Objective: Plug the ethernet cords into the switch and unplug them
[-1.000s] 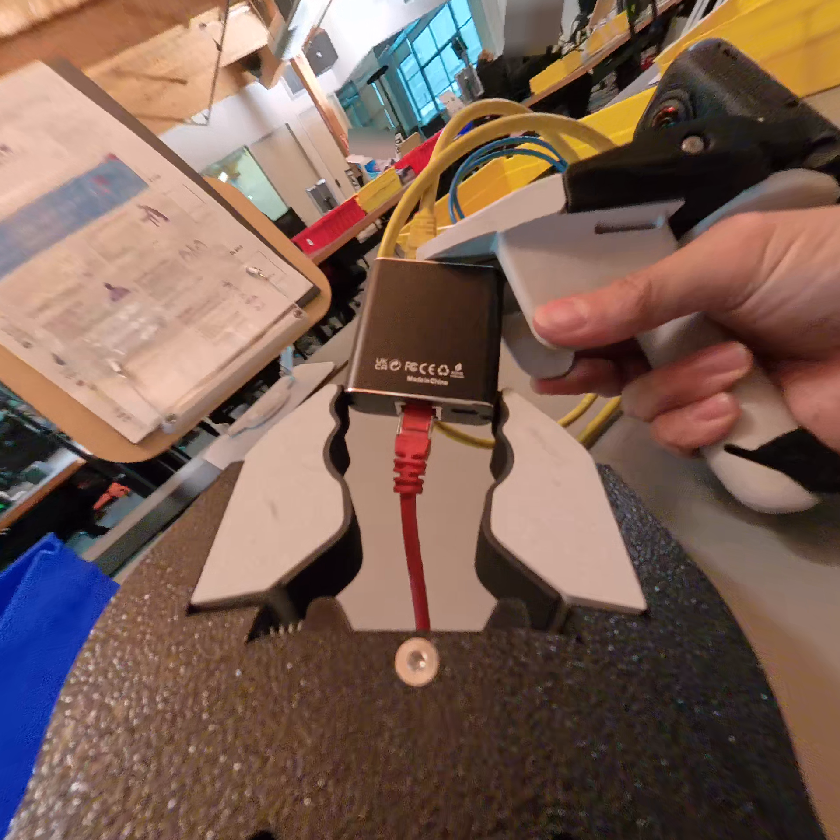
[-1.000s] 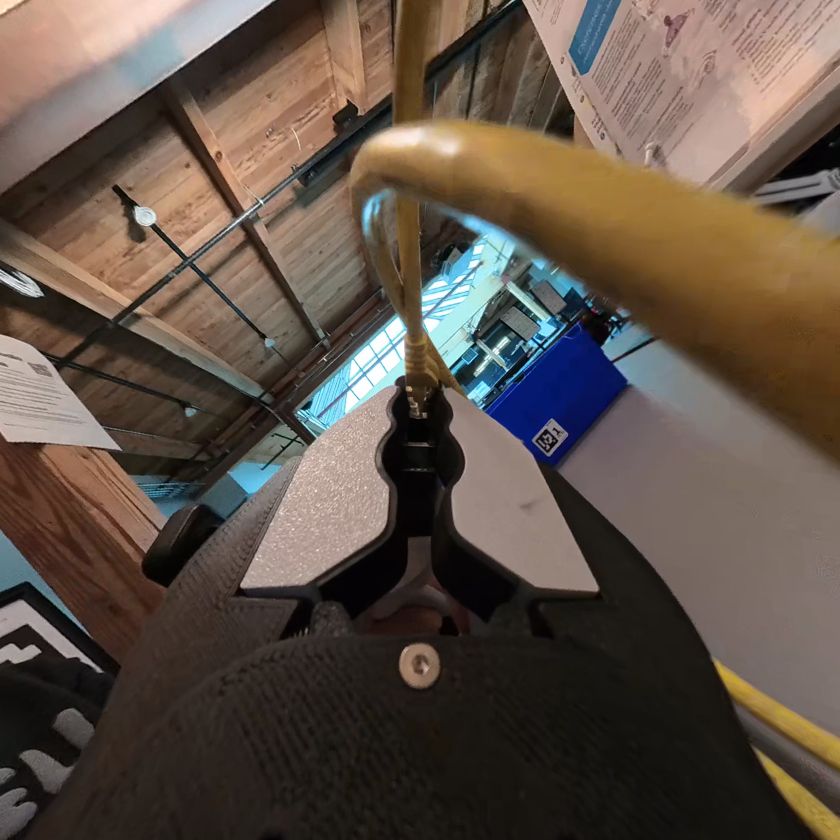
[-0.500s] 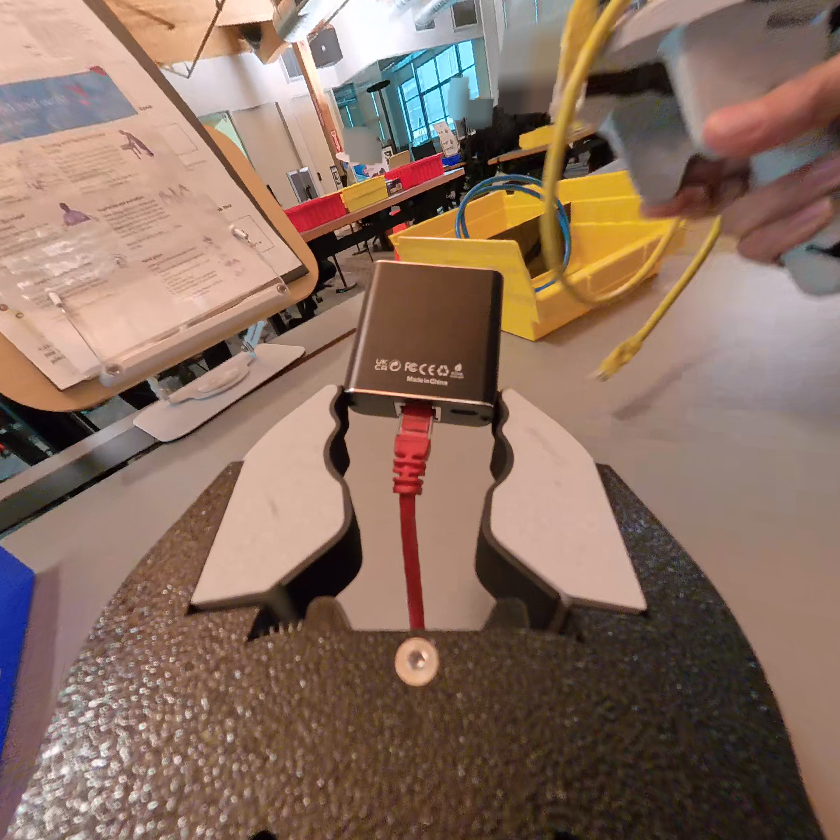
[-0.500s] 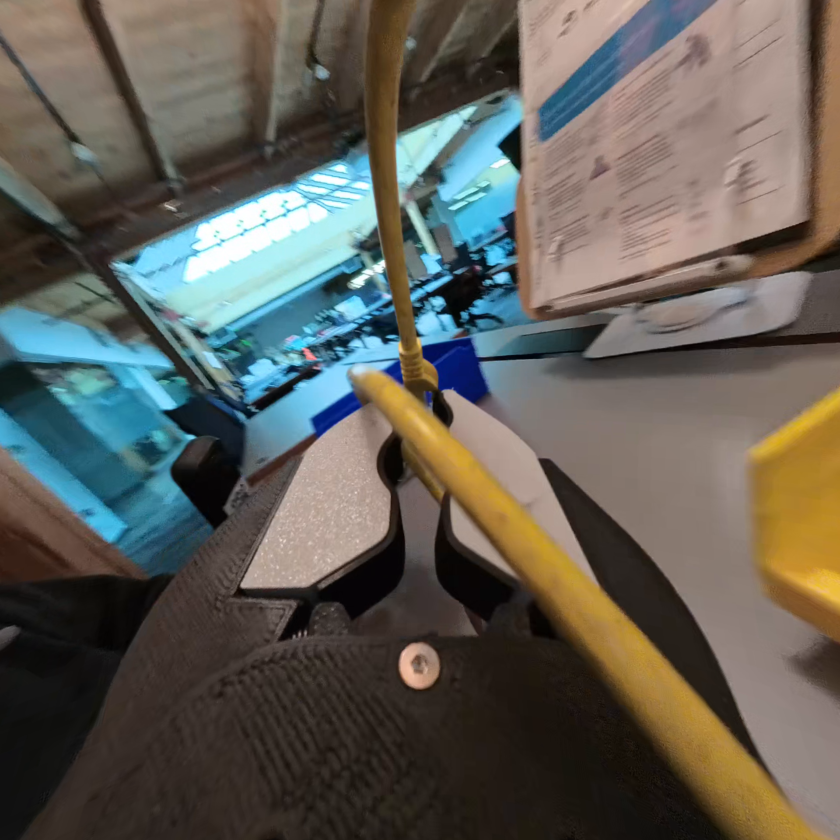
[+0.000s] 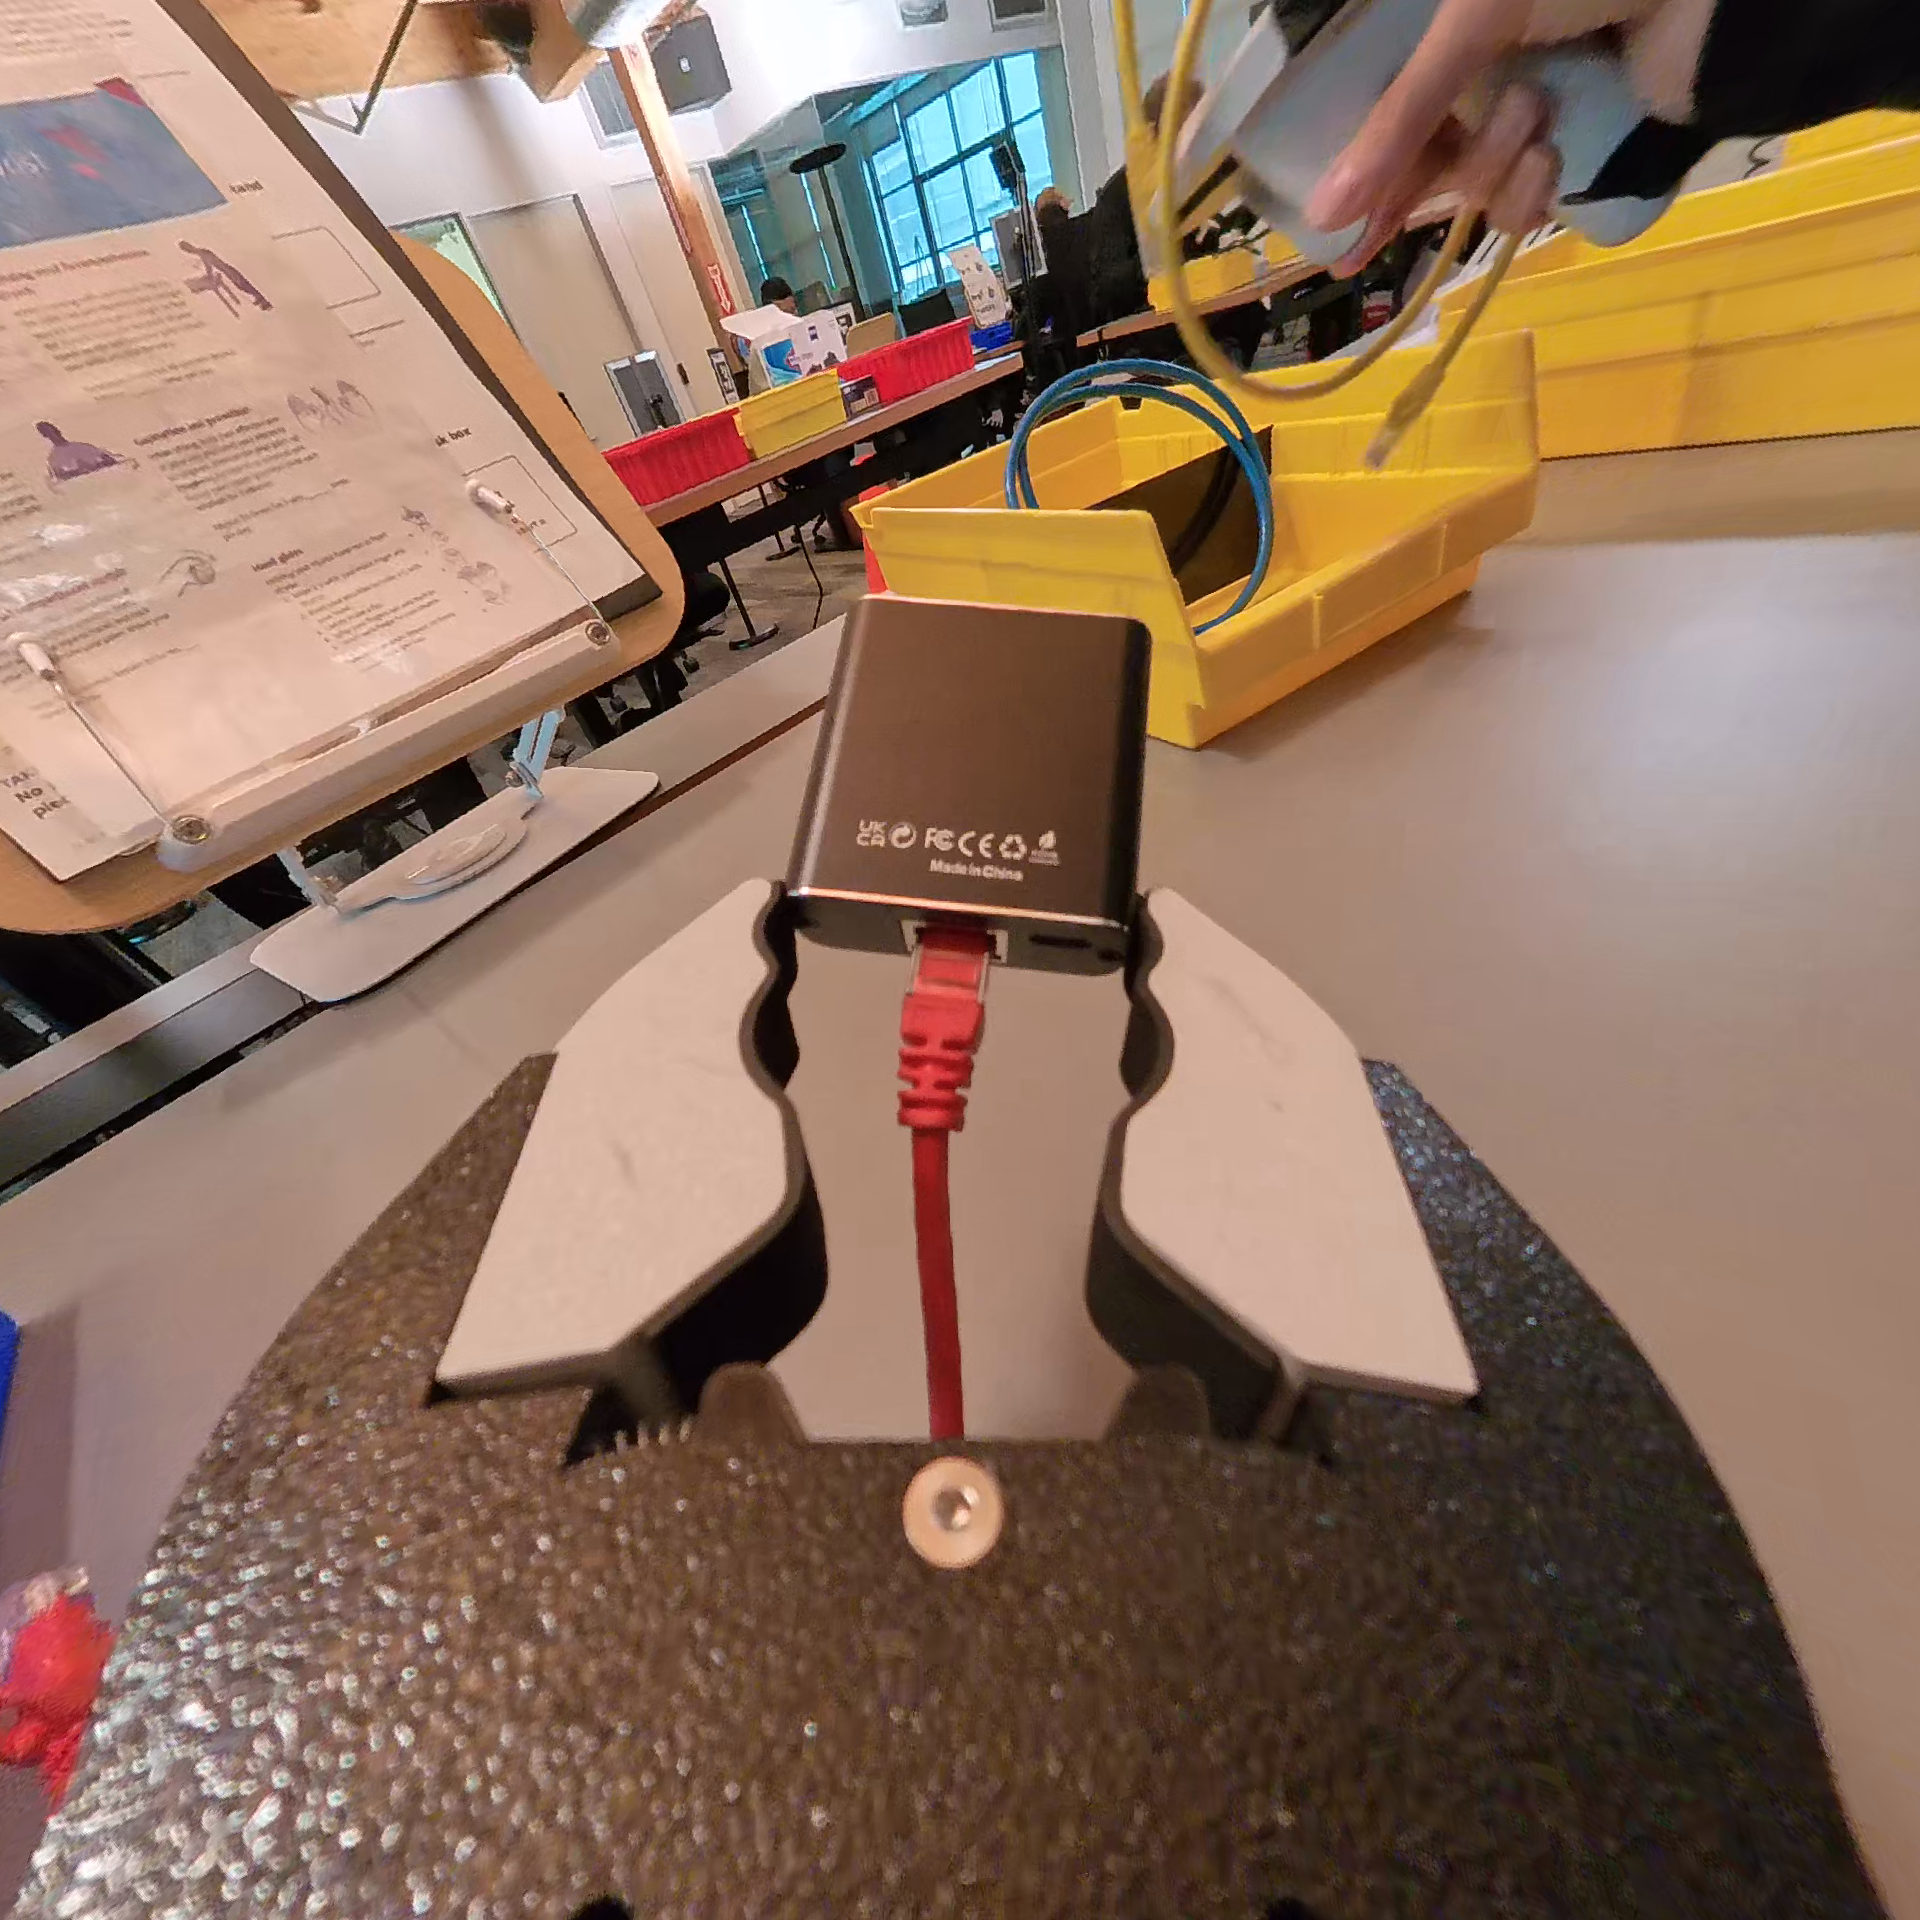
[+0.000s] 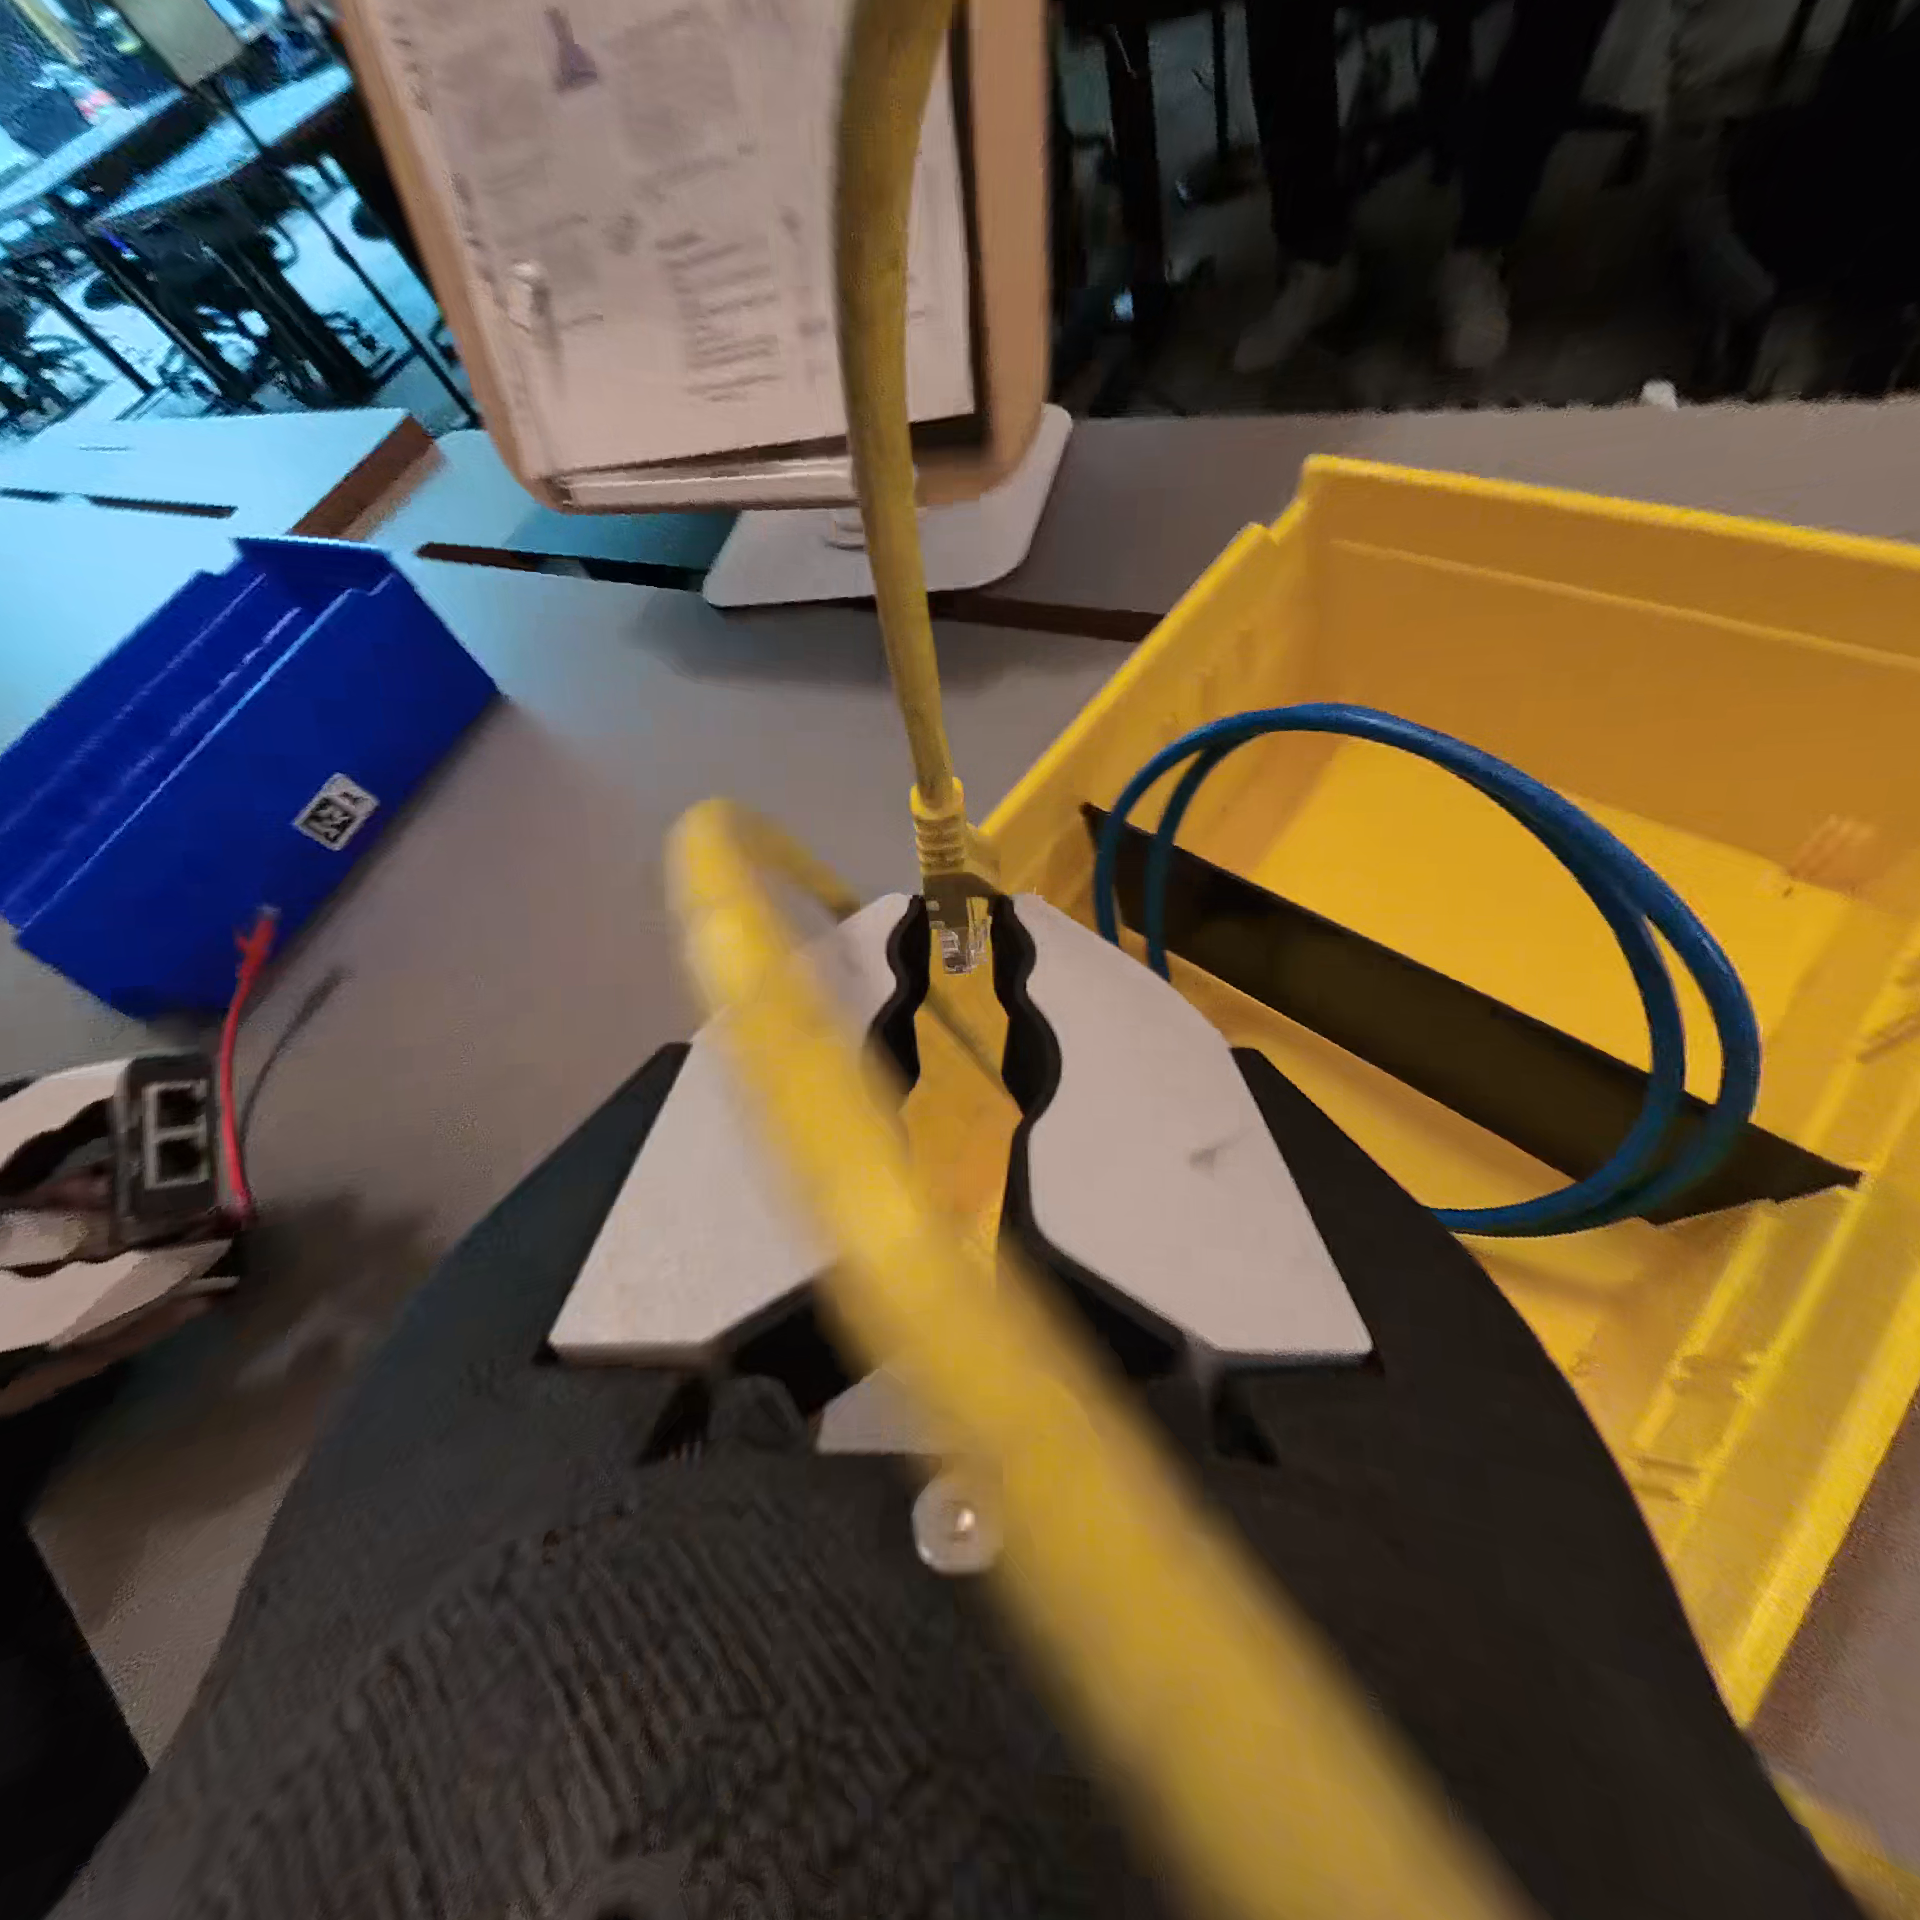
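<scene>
The left gripper [image 5: 961, 925] is clamping the switch [image 5: 977, 769], its red cord [image 5: 940, 1205] running out of sight underneath. The right gripper [image 6: 961, 935] is pinching the yellow cord [image 6: 883, 395]'s plug; its blurred loop is hiding part of the fingers [image 6: 1174, 1174].

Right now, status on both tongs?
Left tongs clamp switch, red cord plugged. Right tongs pinch yellow cord, unplugged. Nothing blocking.

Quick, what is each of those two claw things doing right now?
Left gripper: shut on the switch, red cord plugged into it.
Right gripper: shut on the yellow cord at its plug, above the yellow bin.
</scene>
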`<state>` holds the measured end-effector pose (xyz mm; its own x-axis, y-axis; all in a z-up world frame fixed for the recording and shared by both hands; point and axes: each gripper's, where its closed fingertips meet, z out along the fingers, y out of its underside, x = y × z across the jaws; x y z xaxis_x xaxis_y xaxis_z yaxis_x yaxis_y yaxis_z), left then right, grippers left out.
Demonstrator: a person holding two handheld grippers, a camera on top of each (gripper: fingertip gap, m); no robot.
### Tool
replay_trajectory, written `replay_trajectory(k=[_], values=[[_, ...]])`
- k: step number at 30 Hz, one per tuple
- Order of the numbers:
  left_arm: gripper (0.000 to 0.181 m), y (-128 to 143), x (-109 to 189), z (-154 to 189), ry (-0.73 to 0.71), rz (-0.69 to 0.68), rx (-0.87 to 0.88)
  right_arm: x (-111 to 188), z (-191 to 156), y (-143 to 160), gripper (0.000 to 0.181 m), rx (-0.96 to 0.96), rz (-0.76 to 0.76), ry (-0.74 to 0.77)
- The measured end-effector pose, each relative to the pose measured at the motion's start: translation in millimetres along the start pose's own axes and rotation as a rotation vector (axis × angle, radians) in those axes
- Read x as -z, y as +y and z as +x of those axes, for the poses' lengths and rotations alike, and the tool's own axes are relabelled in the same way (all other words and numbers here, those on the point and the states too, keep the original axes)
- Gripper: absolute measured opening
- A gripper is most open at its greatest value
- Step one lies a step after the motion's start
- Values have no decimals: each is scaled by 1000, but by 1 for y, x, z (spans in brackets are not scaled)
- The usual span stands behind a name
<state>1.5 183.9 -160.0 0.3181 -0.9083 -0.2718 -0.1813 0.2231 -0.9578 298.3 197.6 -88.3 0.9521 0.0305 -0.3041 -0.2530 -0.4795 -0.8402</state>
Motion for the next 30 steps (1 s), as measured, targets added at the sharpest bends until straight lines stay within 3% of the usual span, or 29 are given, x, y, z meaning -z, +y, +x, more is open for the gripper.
replay_trajectory(k=[2,6,9,11,15,18,21,25,28,29,30], values=[[60,1,0,0,2,-1,4,-16,10,9,11,-7,-73,10],[60,1,0,1,8,0,1,-47,17,60,11,-58,-348,-50],[60,2,0,2,11,1,1,-54,18,102,11,-110,-589,-77],[60,1,0,3,14,4,-1,-52,27,119,15,-93,-698,-12],[60,2,0,3,19,4,0,-47,14,106,37,-34,-651,-24],[60,2,0,5,33,2,0,-28,-3,97,57,38,-656,-34],[60,3,-1,10,70,-2,3,-12,-54,91,74,249,-568,-136],[60,4,-2,27,237,-22,-8,1,-189,123,80,443,-395,-624],[60,3,5,41,376,-21,-102,6,-257,151,75,290,-369,-882],[60,0,9,43,393,2,-156,2,-267,157,88,228,-371,-909],[60,-3,12,44,408,21,-216,1,-275,162,86,179,-369,-957]])
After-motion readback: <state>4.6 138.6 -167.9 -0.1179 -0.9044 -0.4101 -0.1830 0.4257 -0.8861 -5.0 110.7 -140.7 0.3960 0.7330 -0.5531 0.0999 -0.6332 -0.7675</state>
